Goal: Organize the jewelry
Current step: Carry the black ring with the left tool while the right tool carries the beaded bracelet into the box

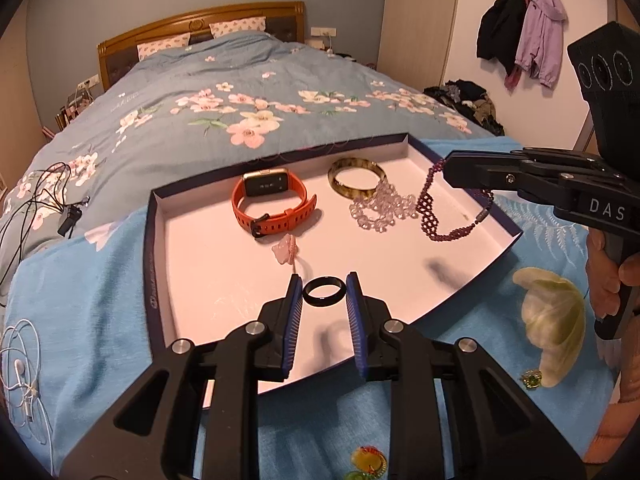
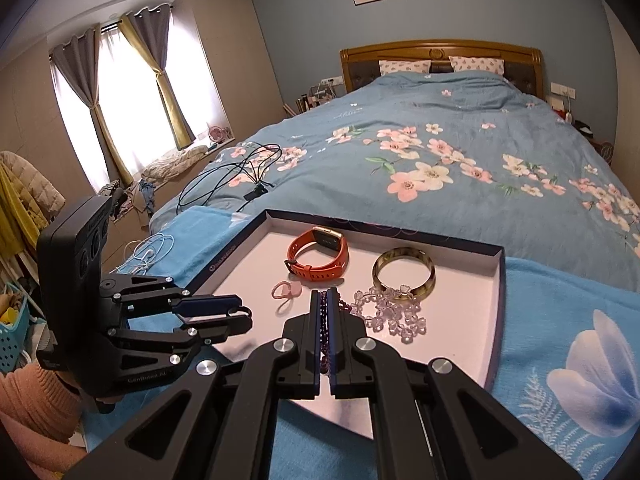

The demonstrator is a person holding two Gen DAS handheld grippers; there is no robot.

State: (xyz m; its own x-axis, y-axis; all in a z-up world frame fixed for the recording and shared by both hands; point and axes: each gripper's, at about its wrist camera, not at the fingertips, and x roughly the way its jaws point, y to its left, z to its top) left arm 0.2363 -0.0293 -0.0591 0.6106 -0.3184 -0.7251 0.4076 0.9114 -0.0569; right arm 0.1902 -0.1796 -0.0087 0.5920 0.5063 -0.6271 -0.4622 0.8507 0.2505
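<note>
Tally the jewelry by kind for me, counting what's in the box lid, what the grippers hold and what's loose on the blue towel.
Watches: 1, orange watch.
Bangles: 1, amber bangle.
Beaded strands: 2, clear bead strand, purple bead necklace pinched in the right gripper.
Rings: 1, black ring in the left gripper.
Pink charms: 1.
Pale green carved pendants: 1.
Small colourful trinkets: 2.
Total: 9

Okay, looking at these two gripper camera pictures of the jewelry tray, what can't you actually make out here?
- Left wrist view: the colourful trinkets at the bottom edge are cut off by the frame and the left gripper.
- Left wrist view: the small green piece beside the pale shell-like object is too small to identify.
- Right wrist view: the purple bead necklace is mostly hidden by the right gripper.
- Watch screen: unreadable.
</note>
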